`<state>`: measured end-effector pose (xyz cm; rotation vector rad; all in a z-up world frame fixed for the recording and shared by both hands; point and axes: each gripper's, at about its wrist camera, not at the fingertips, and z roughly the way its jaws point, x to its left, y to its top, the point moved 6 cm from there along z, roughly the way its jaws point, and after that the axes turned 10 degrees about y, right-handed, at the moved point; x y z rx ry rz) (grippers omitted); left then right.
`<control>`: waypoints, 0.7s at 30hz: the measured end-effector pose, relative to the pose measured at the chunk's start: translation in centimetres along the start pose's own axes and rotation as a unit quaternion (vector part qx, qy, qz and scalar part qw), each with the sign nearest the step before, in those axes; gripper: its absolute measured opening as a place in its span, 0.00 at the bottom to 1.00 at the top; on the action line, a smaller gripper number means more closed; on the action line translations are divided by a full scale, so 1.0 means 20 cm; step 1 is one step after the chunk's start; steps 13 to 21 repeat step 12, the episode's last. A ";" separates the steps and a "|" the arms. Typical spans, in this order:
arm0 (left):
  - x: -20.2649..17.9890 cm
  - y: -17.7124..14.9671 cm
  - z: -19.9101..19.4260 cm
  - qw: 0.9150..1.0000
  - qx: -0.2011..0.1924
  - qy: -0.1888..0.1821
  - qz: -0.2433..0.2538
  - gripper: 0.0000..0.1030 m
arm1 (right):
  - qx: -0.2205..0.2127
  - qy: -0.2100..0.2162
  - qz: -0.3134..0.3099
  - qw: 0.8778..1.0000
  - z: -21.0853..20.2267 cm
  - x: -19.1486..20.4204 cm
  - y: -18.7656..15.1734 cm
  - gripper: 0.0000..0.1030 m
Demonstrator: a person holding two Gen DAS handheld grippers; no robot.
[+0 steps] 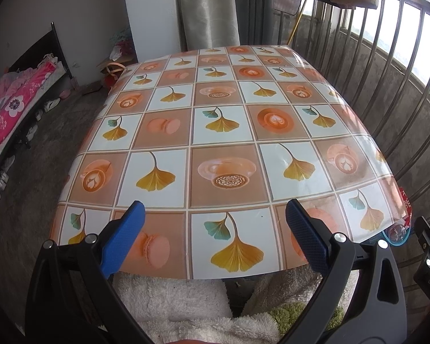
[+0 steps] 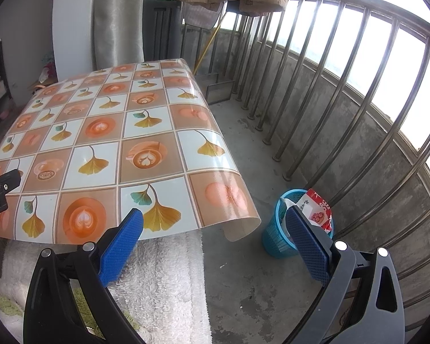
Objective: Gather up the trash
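A blue plastic basket (image 2: 275,238) stands on the concrete floor to the right of the table, by the railing. A red and white wrapper (image 2: 318,209) and a pale piece of trash stick out of it. Its rim also shows in the left wrist view (image 1: 398,236) past the table's right corner. My left gripper (image 1: 213,210) is open and empty above the table's near edge. My right gripper (image 2: 215,220) is open and empty over the table's near right corner, left of the basket. The patterned tablecloth (image 1: 223,132) shows no loose trash.
A metal railing (image 2: 344,100) and low concrete wall run along the right. A white fluffy garment (image 2: 163,281) is below the table's near edge. A bed with pink bedding (image 1: 11,109) and shoes lie at the left. A curtain (image 1: 206,8) hangs behind the table.
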<state>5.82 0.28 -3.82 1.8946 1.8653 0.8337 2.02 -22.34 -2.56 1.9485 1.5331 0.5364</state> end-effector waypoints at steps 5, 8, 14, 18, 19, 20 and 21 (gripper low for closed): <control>0.00 0.00 0.00 1.000 0.001 -0.001 0.001 0.91 | 0.000 0.001 0.000 1.000 -0.01 0.02 0.00 0.94; 0.00 0.00 0.00 1.000 0.001 -0.001 0.001 0.91 | -0.001 0.001 0.000 1.000 -0.01 0.02 0.00 0.94; 0.02 -0.02 0.00 1.000 0.003 -0.001 -0.001 0.91 | 0.000 0.002 0.000 1.000 -0.02 0.02 0.00 0.94; 0.02 -0.02 0.00 1.000 0.003 -0.001 -0.001 0.91 | 0.000 0.002 0.000 1.000 -0.02 0.02 0.00 0.94; 0.02 -0.02 0.00 1.000 0.003 -0.001 -0.001 0.91 | 0.000 0.002 0.000 1.000 -0.02 0.02 0.00 0.94; 0.02 -0.02 0.00 1.000 0.003 -0.001 -0.001 0.91 | 0.000 0.002 0.000 1.000 -0.02 0.02 0.00 0.94; 0.02 -0.02 0.00 1.000 0.003 -0.001 -0.001 0.91 | 0.000 0.002 0.000 1.000 -0.02 0.02 0.00 0.94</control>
